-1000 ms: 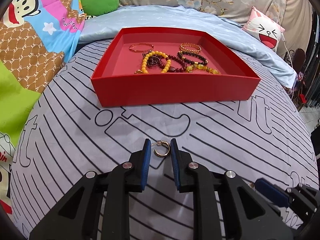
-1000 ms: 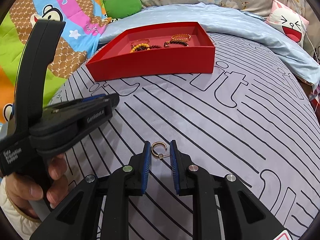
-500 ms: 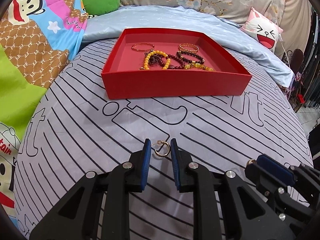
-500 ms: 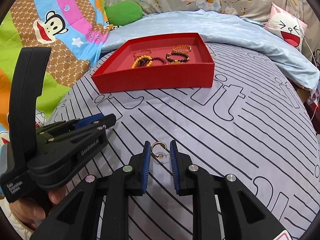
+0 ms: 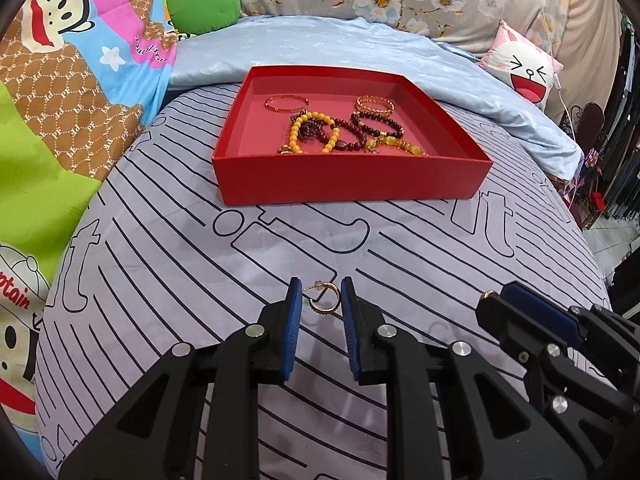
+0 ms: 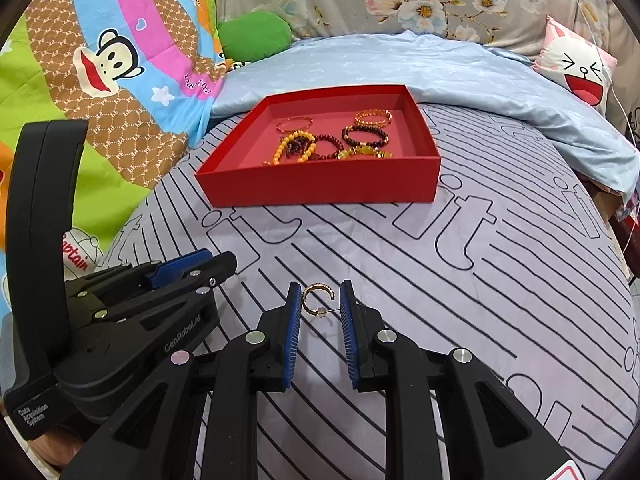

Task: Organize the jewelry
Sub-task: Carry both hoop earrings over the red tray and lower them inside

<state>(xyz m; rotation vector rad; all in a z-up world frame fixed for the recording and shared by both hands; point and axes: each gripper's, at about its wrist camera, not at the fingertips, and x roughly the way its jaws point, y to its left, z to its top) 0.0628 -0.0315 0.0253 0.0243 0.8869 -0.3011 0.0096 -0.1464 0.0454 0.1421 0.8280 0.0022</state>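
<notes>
A red tray (image 5: 348, 188) sits far ahead on the striped grey sheet and holds several bead bracelets (image 5: 316, 132) and gold bangles (image 5: 374, 104). It also shows in the right wrist view (image 6: 320, 184). My left gripper (image 5: 320, 300) is shut on a small gold hoop earring (image 5: 325, 302), held between its blue pads above the sheet. My right gripper (image 6: 318, 300) is shut on a second gold hoop earring (image 6: 314, 300). The right gripper shows at the lower right of the left view (image 5: 520, 312); the left gripper shows at the left of the right view (image 6: 188, 270).
A light blue quilt (image 5: 320, 48) lies behind the tray. A cartoon monkey blanket (image 5: 60, 80) and a green cushion (image 5: 202, 8) are at the left. A pink face pillow (image 5: 524, 68) is at the right, where the bed edge drops off.
Both grippers have pulled back and risen from the tray, each still gripping its earring. The tray looks farther away and the two grippers are closer together.
</notes>
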